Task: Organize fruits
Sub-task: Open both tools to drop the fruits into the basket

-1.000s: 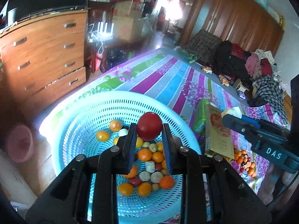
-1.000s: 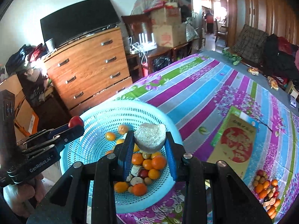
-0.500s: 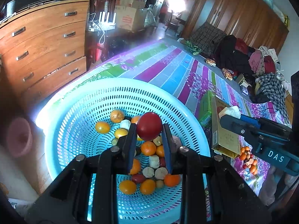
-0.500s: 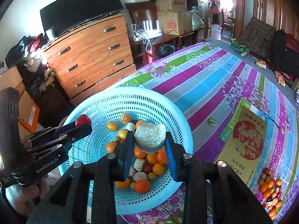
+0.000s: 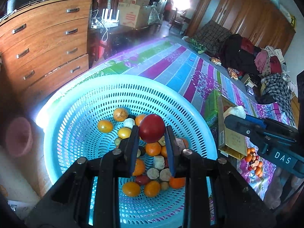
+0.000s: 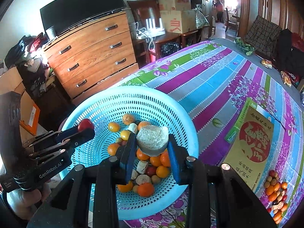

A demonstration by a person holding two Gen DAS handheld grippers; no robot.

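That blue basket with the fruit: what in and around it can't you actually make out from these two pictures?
- Blue basket, left wrist view: its near rim and floor are covered by the left gripper and the red fruit it holds.
- Right wrist view: the right gripper and its pale chunk hide the fruit behind.
- Loose fruit pile: too small to name, cut by the edge.

A glossy perforated turquoise plastic basket [image 5: 79,114] sits on smooth striped floral cloth [image 6: 209,79]; the grey rough-grained chunk [image 6: 152,140] looks matt, the round red fruit [image 5: 151,128] shiny.
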